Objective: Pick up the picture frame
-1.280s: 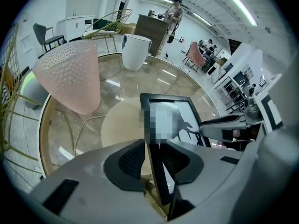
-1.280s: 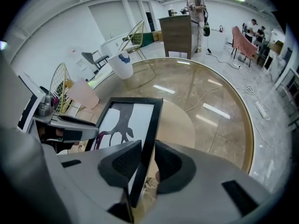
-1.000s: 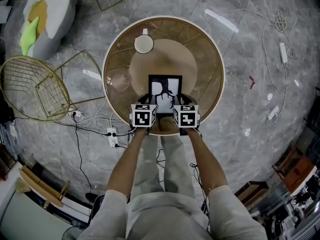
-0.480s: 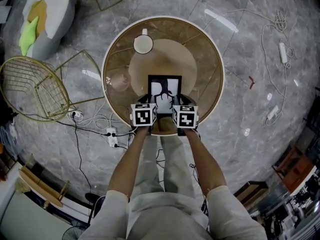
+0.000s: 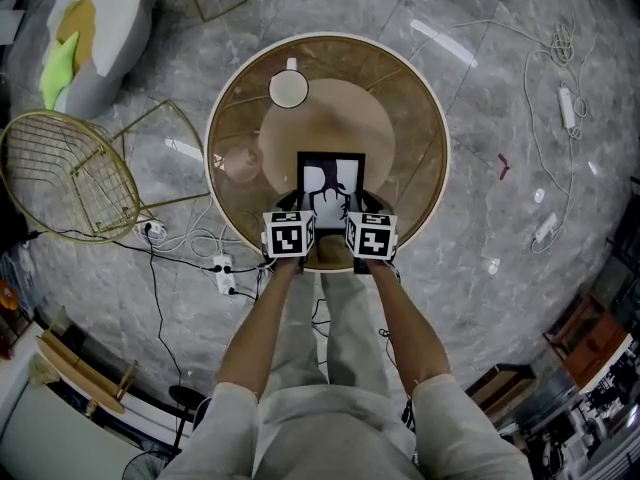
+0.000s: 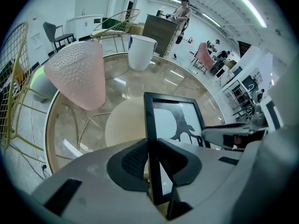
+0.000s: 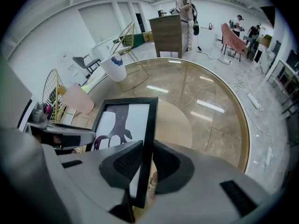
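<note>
A black picture frame (image 5: 331,175) with a white print of a dark tree shape stands near the front of the round glass table (image 5: 425,118). My left gripper (image 5: 298,206) is shut on the frame's left edge (image 6: 152,139), and my right gripper (image 5: 356,206) is shut on its right edge (image 7: 148,139). In each gripper view the dark pads (image 6: 133,158) (image 7: 166,163) press the thin black border from both sides. The frame (image 6: 175,120) tilts back a little, with its picture (image 7: 122,120) facing me.
A white cup (image 5: 288,88) stands at the table's far side, and a pink textured glass (image 6: 79,73) stands at its left. A gold wire chair (image 5: 65,178) is left of the table. Cables and power strips (image 5: 222,268) lie on the marble floor.
Almost nothing has changed: both grippers stay closed on the frame's two sides. The grippers and frame have shifted very slightly.
</note>
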The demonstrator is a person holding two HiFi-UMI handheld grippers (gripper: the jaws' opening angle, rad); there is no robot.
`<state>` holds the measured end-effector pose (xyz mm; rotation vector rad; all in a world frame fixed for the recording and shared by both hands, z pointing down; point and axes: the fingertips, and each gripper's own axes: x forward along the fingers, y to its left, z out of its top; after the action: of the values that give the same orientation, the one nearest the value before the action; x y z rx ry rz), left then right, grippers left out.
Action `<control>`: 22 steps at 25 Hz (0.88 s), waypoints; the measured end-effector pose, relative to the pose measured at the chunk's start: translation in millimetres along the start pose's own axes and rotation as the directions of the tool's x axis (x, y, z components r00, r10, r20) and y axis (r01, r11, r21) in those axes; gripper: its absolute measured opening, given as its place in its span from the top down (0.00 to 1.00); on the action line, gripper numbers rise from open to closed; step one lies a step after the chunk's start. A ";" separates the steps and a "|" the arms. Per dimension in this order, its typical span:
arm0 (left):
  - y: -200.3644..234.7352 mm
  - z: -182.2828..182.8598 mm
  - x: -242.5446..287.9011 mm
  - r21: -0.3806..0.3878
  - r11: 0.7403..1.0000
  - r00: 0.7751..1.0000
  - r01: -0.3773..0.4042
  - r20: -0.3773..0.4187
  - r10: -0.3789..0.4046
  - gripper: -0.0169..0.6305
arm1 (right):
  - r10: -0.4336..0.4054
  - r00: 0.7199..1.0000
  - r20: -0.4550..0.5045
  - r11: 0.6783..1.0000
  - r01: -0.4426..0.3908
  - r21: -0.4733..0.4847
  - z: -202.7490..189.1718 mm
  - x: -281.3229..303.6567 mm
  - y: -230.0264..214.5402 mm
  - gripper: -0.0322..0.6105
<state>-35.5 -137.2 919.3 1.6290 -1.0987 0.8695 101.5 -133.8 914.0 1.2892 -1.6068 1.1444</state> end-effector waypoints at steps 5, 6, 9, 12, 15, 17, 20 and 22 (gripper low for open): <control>-2.3 7.1 -8.0 0.008 1.000 1.000 -0.002 0.028 0.002 0.87 | 0.001 1.000 0.027 1.000 -0.001 0.005 6.8 -7.2 0.9 0.84; -2.9 9.6 -9.9 0.011 1.000 0.999 -0.002 0.036 0.002 0.87 | 0.001 0.999 0.036 1.000 -0.001 0.003 9.5 -9.0 1.2 0.84; -4.8 18.4 -16.1 0.026 1.000 0.998 -0.002 0.065 0.000 0.87 | -0.001 0.998 0.067 1.000 0.001 0.000 18.5 -15.8 2.4 0.84; -7.5 29.1 -23.0 0.044 0.999 0.995 -0.007 0.103 0.003 0.87 | -0.005 0.994 0.106 1.000 0.006 -0.006 28.3 -23.7 3.0 0.84; -11.1 38.0 -30.0 0.055 0.998 0.991 -0.008 0.136 0.000 0.87 | -0.009 0.990 0.142 1.000 0.011 -0.013 36.2 -31.6 2.7 0.84; -13.9 42.9 -35.0 0.066 0.998 0.987 -0.010 0.158 -0.001 0.87 | -0.010 0.986 0.167 1.000 0.013 -0.018 41.3 -37.2 2.5 0.84; -17.9 50.1 -44.8 0.080 0.997 0.981 -0.018 0.196 0.001 0.87 | -0.012 0.978 0.206 1.000 0.017 -0.020 48.7 -47.5 3.3 0.84; -20.4 56.4 -52.2 0.085 0.996 0.975 -0.022 0.224 0.002 0.87 | -0.014 0.971 0.237 1.000 0.020 -0.022 55.3 -55.3 4.4 0.84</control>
<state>-31.6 -174.6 849.2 1.8288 -1.2406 0.7638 106.5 -169.8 844.6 1.4652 -1.7711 0.9859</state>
